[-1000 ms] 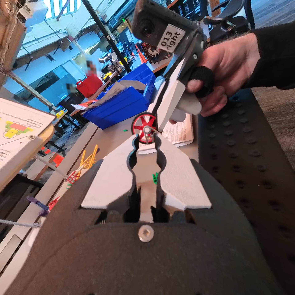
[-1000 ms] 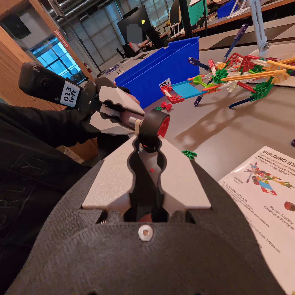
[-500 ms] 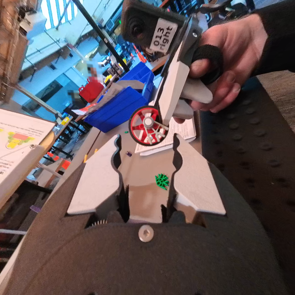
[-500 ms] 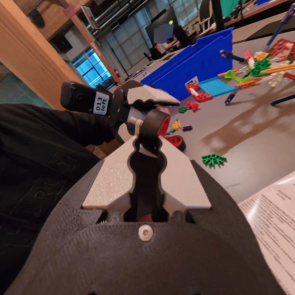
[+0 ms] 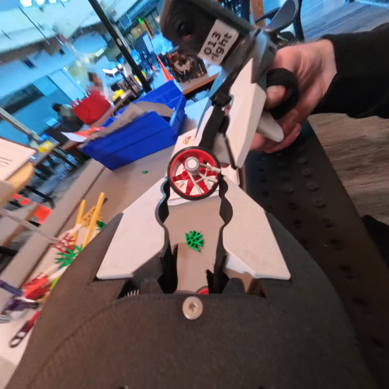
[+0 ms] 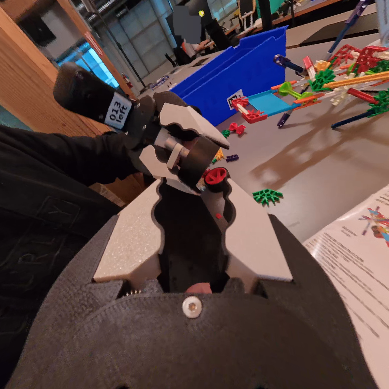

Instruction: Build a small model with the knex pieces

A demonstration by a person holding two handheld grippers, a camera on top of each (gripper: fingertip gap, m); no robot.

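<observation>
**State.** My left claw (image 5: 193,186) is at medium width, its tips closed on the tyre of the wheel (image 5: 193,173), which sits centre frame in the left view, off the table (image 6: 315,160). A grey axle (image 5: 192,164) runs through the red hub, with a white connector (image 5: 205,179) seated on it. My right claw (image 6: 194,185) is parted at medium width and holds nothing. In the left view its tips hang just upper right of the wheel, and I cannot tell whether they touch the tyre.

**Surroundings.** A green connector (image 6: 267,196) lies on the table right of centre in the right view, and a second wheel (image 6: 215,177) lies just past my right tips. A leaflet (image 6: 347,263) fills the lower right, with a blue bin (image 6: 231,84) at the upper centre.

**Hazards, as I judge them.**
- The grip is on the extreme tips and on a round tyre, so a slight loosening or twist could let the wheel roll out and drop.
- A nudge from my right claw could push the wheel sideways out of that hold.
- Side load on the axle could lever the white connector off.
</observation>
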